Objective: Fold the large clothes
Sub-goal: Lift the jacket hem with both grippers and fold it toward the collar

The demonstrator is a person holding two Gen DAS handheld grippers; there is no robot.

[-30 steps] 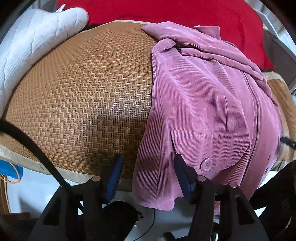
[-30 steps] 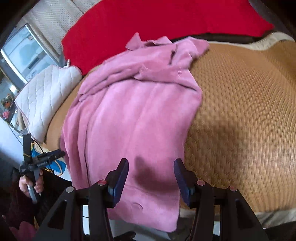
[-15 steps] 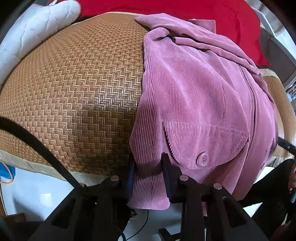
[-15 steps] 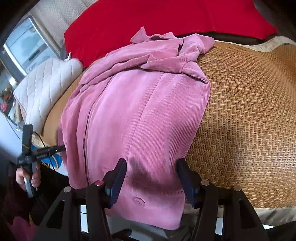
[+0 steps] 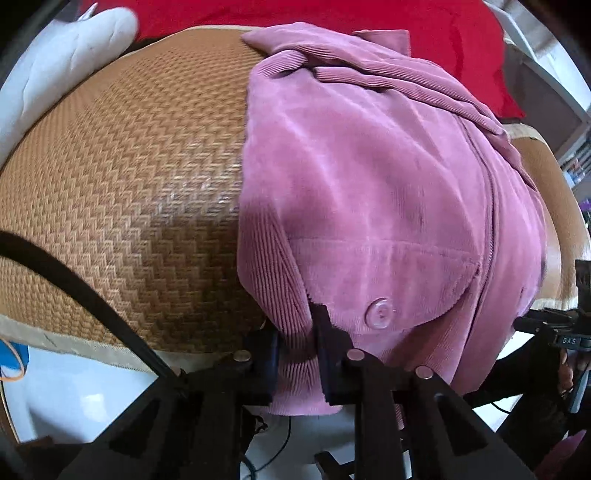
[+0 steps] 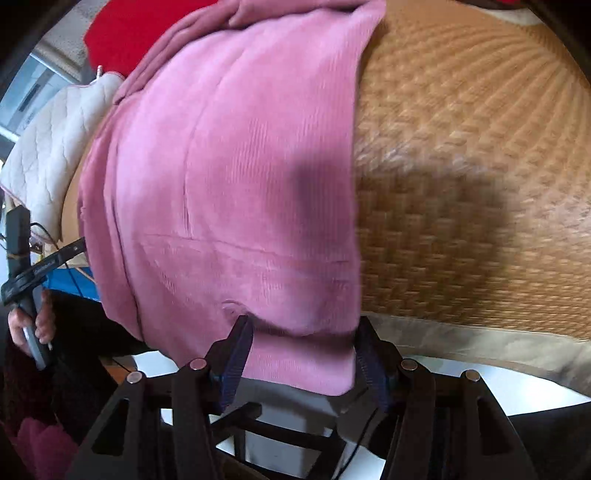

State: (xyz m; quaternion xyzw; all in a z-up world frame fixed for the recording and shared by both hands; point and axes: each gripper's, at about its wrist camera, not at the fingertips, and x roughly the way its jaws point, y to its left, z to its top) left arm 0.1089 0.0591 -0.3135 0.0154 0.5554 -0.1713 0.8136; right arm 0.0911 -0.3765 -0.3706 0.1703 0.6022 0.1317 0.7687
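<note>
A pink corduroy jacket (image 5: 369, 184) lies lengthwise on a woven brown mat (image 5: 129, 184), its hem hanging over the near edge. My left gripper (image 5: 295, 328) is closing its jaws on the hem's left corner, and both pads press the fabric beside a pocket flap with a pink button (image 5: 380, 313). In the right wrist view the jacket (image 6: 240, 166) fills the left half. My right gripper (image 6: 303, 325) stands open at the hem's right corner, with the cloth between its fingers and the pads not pressing on it.
A red blanket (image 5: 332, 14) lies beyond the jacket's collar. A white quilted pillow (image 5: 55, 74) sits at the mat's far left. The mat (image 6: 461, 184) runs on to the right of the jacket. A hand (image 6: 40, 321) holds the left gripper's handle at the edge.
The left jaws have come together on the hem's left corner. The right gripper has dropped toward the hem, which now sits between its fingers.
</note>
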